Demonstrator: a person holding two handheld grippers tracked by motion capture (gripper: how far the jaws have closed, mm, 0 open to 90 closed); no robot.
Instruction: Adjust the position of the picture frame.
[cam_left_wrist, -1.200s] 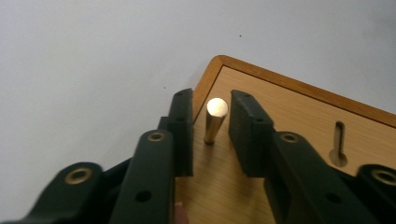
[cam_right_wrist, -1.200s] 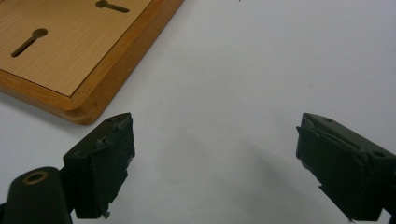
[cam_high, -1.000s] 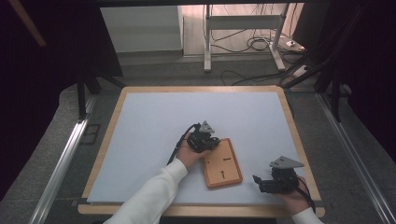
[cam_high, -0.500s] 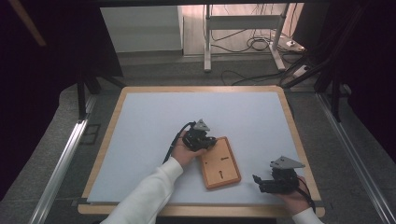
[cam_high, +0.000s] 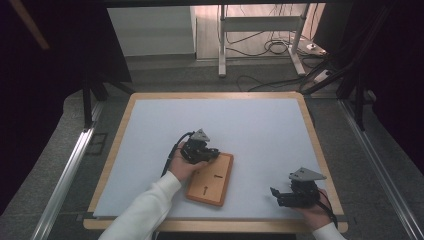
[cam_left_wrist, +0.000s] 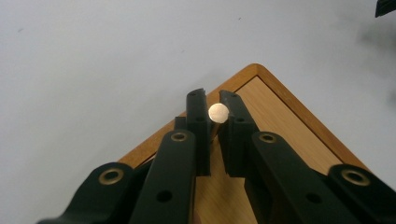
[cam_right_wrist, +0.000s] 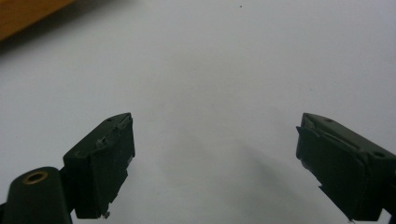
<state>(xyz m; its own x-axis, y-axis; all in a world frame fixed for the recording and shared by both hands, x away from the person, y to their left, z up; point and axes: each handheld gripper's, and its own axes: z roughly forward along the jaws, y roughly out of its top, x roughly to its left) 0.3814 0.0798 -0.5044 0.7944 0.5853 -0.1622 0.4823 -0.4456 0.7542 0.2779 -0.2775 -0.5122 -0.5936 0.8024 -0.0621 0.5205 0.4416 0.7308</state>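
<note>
Left gripper (cam_left_wrist: 214, 112): jaws drawn close and clamped on a small round wooden peg (cam_left_wrist: 218, 112), pale end face turned toward the camera, peg pinched between the two black pads just below their tips. Seen in the left gripper view above one corner of a wooden board (cam_left_wrist: 275, 116) with a raised, darker rim and a paler inset panel. From the high view, left gripper (cam_high: 210, 152) poised over the far-left corner of the same wooden board (cam_high: 212, 180), grey three-cornered plate on top, cable trailing back toward the left hand (cam_high: 182, 165) and white sleeve (cam_high: 145, 210). Cannot tell whether the peg touches the board or hangs just above it.

Board lying flat on the white mat (cam_high: 240, 125), slightly turned, near the mat's front edge and a little left of centre; two small dark marks on its face, too small to read.

Right gripper (cam_right_wrist: 215, 140): jaws spread wide apart, nothing between them, bare white mat beneath. In the high view, right gripper (cam_high: 280, 196) low at the front-right corner of the mat, pointing left toward the board, well apart from it, held in the right hand (cam_high: 312, 210).

Mat framed by the wooden table edge (cam_high: 200, 95); beyond it, grey floor with loose cables (cam_high: 260, 47) and white stand legs (cam_high: 222, 40).
</note>
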